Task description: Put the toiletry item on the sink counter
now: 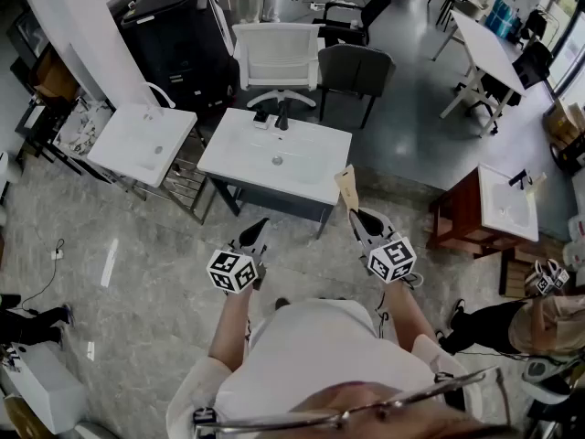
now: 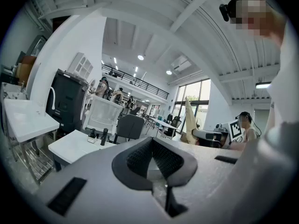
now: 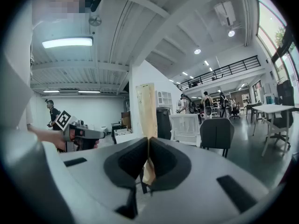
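A flat beige toiletry packet (image 1: 346, 188) stands upright in my right gripper (image 1: 355, 213), whose jaws are shut on its lower end. In the right gripper view the packet (image 3: 145, 108) rises straight out of the closed pads of that gripper (image 3: 148, 141). My left gripper (image 1: 260, 224) is shut with nothing in it; its pads meet in the left gripper view (image 2: 153, 146). Both grippers hover in front of the white sink counter (image 1: 228, 149), which has a dark faucet (image 1: 281, 117) at its back edge. The packet is above the counter's front right corner.
A second white sink unit (image 1: 123, 149) stands to the left, and a wooden stand with a basin (image 1: 457, 218) to the right. Behind the counter are a white chair (image 1: 277, 58), a dark chair (image 1: 355, 69) and a black cabinet (image 1: 178, 35). People stand far back.
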